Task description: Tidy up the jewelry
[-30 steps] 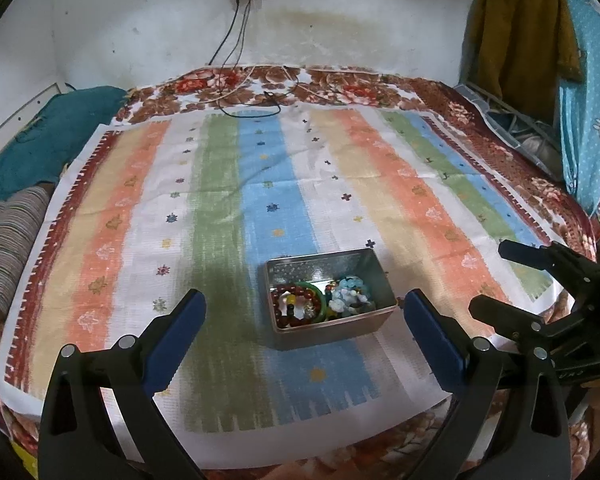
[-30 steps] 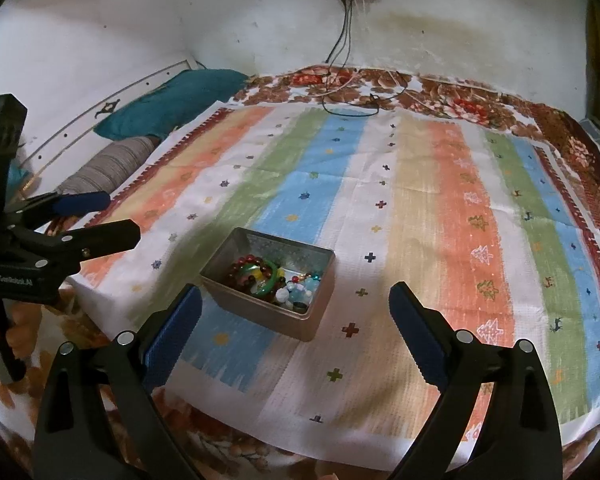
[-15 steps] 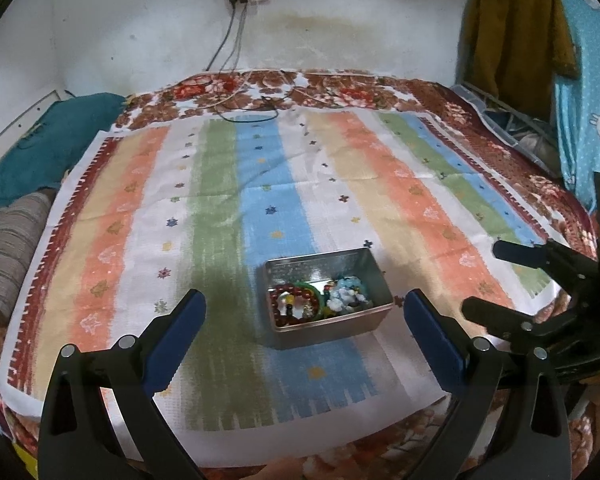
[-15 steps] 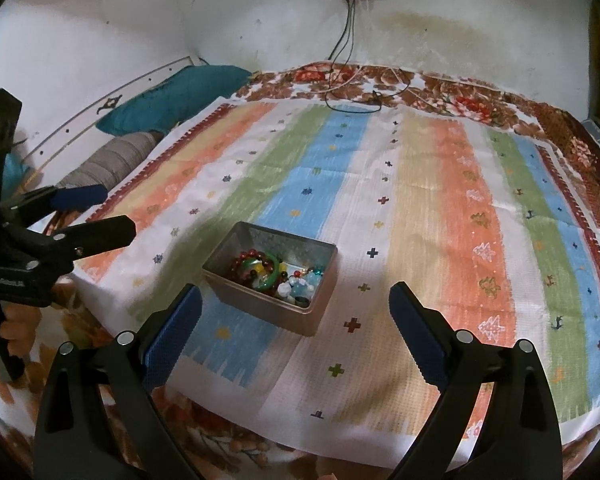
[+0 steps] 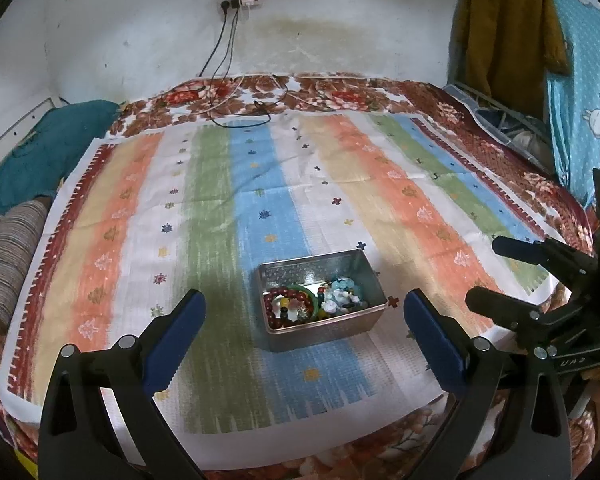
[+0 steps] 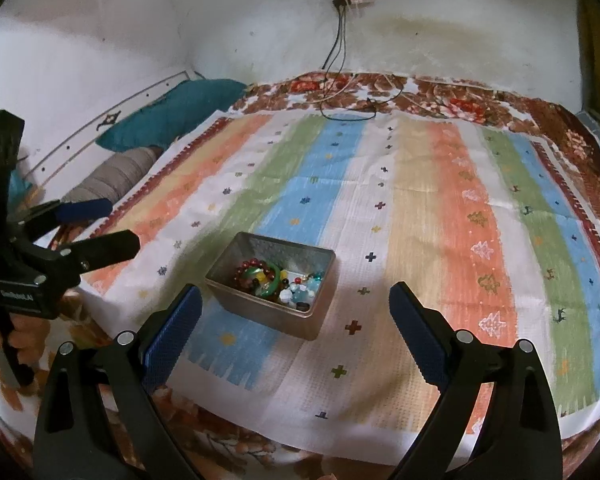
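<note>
On the striped cloth [image 5: 220, 200], near its front edge, sits the metal tin [image 5: 324, 334] with the jewelry [image 5: 316, 302] piled inside (red bead bracelet, green bangle, pale blue beads). Left gripper [image 5: 304, 318] hovers just short of the tin, fingers spread wide, holding nothing. Right gripper [image 6: 294, 312] likewise spread and empty, tin between its fingertips in view, no contact.

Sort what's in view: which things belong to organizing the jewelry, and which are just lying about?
Job:
tin
red bead bracelet
green bangle
pale blue beads
left gripper, open
right gripper, open

Lying about:
striped cloth
teal pillow
striped bolster
cables
hanging clothes
</note>
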Motion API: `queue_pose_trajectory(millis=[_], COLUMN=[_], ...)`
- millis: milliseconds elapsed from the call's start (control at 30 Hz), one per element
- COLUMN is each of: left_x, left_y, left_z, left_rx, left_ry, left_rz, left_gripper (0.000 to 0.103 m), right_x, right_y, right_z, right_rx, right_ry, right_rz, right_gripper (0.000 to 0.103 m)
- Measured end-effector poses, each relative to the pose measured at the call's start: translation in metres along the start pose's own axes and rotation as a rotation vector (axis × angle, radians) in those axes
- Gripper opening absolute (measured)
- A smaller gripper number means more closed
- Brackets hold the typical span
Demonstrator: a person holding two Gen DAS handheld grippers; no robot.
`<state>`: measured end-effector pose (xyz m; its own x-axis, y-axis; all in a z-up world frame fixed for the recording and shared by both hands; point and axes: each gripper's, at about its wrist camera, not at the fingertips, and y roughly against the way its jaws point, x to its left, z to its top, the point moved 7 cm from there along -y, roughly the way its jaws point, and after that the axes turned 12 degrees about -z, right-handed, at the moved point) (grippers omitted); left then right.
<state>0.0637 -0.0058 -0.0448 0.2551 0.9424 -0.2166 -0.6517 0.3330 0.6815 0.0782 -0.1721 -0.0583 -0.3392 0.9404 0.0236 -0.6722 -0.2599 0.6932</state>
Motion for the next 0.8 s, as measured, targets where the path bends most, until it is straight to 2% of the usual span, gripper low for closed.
queue_pose_trajectory(millis=[267, 333, 533, 800], left_x=[-0.001, -0.002, -0.010, -0.010], left_y=[0.004, 0.005, 0.003, 0.002], left_z=[0.003, 0.003, 0.001, 0.000], left_rx=[-0.027, -0.030, -0.025, -0.022], left_ry=[0.016, 0.026, -0.017, -0.017], left_rz=[0.005, -0.020, -0.027, -0.021], left_gripper=[0.097, 0.097, 0.097, 0.097], right_x=[-0.002, -0.003, -0.003, -0.002], right_y=[0.003, 0.003, 0.002, 0.001], right_z=[0.001, 0.001, 0.000, -0.001], right_rx=[-0.017, -0.020, -0.019, -0.016], right_ry=[0.003, 0.006, 0.012, 0.014], right_rz=[-0.014, -0.022, -0.020, -0.022], right_gripper=[0.095, 0.095, 0.095, 0.095])
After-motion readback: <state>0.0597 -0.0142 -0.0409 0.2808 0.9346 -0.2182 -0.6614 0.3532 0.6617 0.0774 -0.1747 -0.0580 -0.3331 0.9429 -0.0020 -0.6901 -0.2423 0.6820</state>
